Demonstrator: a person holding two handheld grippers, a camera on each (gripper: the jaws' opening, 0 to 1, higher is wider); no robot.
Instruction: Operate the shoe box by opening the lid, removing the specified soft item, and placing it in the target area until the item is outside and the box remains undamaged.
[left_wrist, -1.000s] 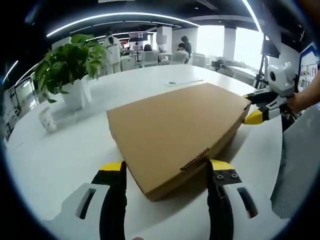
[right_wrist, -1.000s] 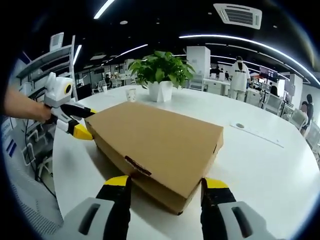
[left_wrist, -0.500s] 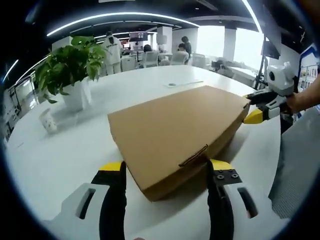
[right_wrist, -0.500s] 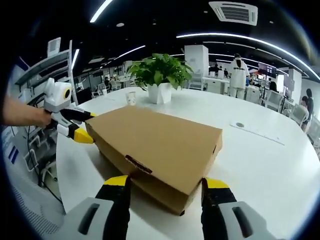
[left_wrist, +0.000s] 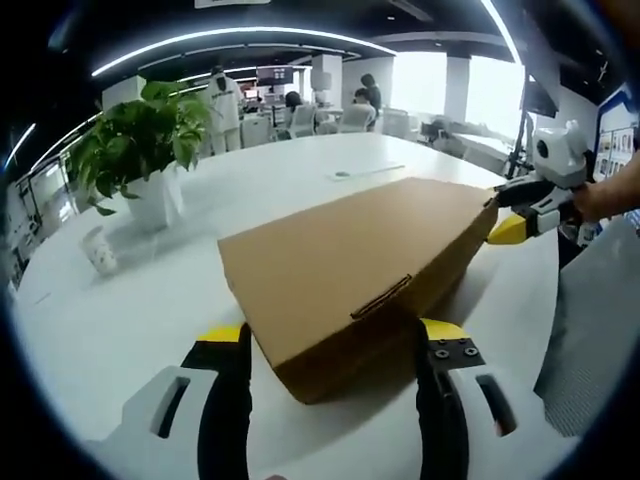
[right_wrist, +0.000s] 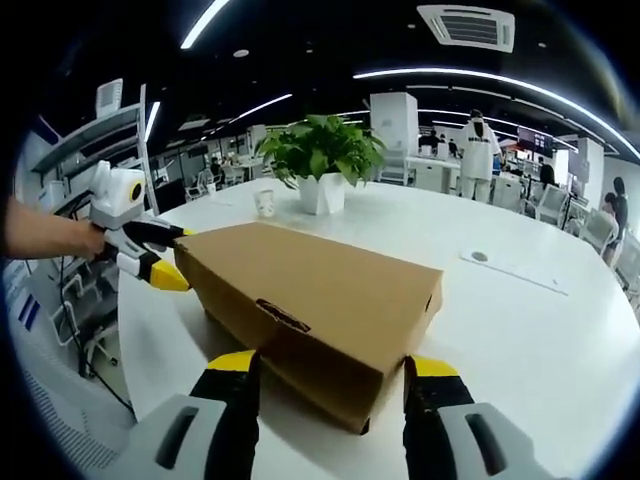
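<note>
Working from my own jaws outward, I have the shoe box (left_wrist: 360, 275) on the white bench (left_wrist: 130, 300), one corner sitting between the spread yellow tips of the left gripper (left_wrist: 331, 340). In the right gripper view the opposite corner of the box (right_wrist: 310, 300) sits between the right gripper (right_wrist: 332, 368), its jaws spread too and gripping nothing that I can see. I cannot tell whether any tip touches the cardboard.

The lid looks shut, its tuck tab (left_wrist: 380, 297) just ahead of my left jaws, so I judge the opening step barely begun. To do it well I would lift by the lid's front edge near that tab, slowly and evenly from both ends, so the flap hinges rather than creases or tears. The soft item is presumably inside; I cannot see it.

Beyond the box, ahead of the left jaws and off to their left, stand a potted plant (left_wrist: 140, 135) and a paper cup (left_wrist: 100, 250).
</note>
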